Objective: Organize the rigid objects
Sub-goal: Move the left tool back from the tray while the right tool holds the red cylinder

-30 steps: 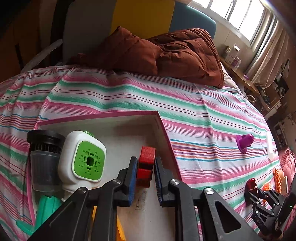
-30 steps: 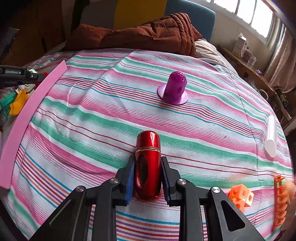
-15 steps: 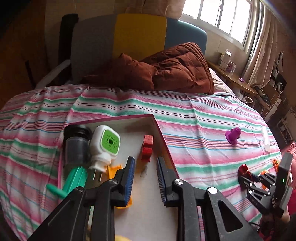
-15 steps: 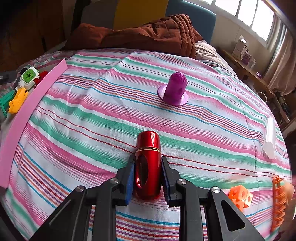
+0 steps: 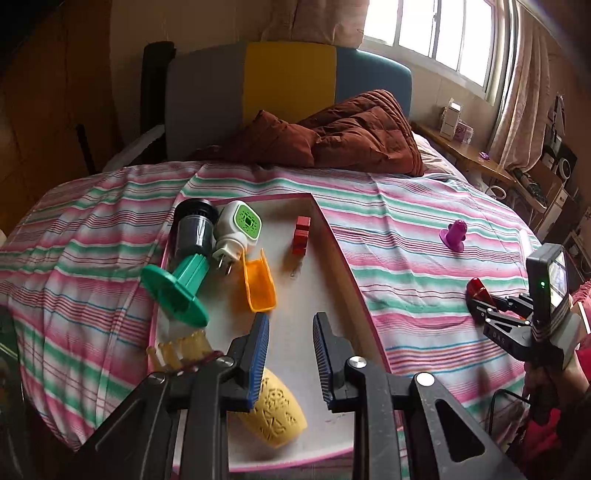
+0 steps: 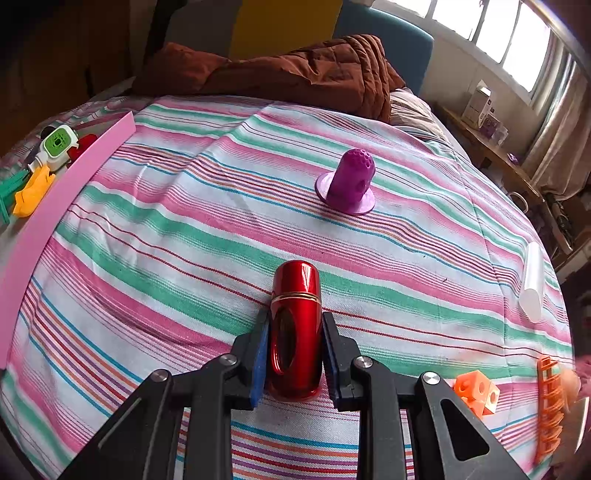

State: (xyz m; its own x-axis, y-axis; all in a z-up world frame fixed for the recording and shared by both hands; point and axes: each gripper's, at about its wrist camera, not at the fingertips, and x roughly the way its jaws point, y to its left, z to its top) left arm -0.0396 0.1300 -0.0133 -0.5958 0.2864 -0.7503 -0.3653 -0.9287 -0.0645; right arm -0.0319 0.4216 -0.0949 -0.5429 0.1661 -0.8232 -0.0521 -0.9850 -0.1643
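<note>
A bed covered by a pink, green and white striped sheet point(image 6: 177, 236) fills both views, with a rumpled brown quilt point(image 5: 332, 136) against a grey, yellow and blue headboard point(image 5: 288, 88), a bright window point(image 5: 436, 33) and a cluttered wooden shelf point(image 5: 469, 151) along the wall. On the sheet lies a shallow pink-rimmed white tray point(image 5: 340, 254) holding a small red block point(image 5: 301, 235), a white-and-green plug-in device point(image 5: 240, 229), a dark cylindrical filter point(image 5: 194, 229), a green flanged spool point(image 5: 177, 291), an orange scoop-shaped piece point(image 5: 258, 284) and a yellow patterned cup point(image 5: 273, 410).

The left gripper point(image 5: 289, 358) hangs above the tray with its jaws apart and nothing between them; 1.0 s ago it sat low around the red block, which now lies well ahead in the tray. The right gripper point(image 6: 295, 354) stays clamped on a glossy red metal cylinder point(image 6: 295, 325) resting on the sheet, short of a purple domed cap point(image 6: 349, 182).
</note>
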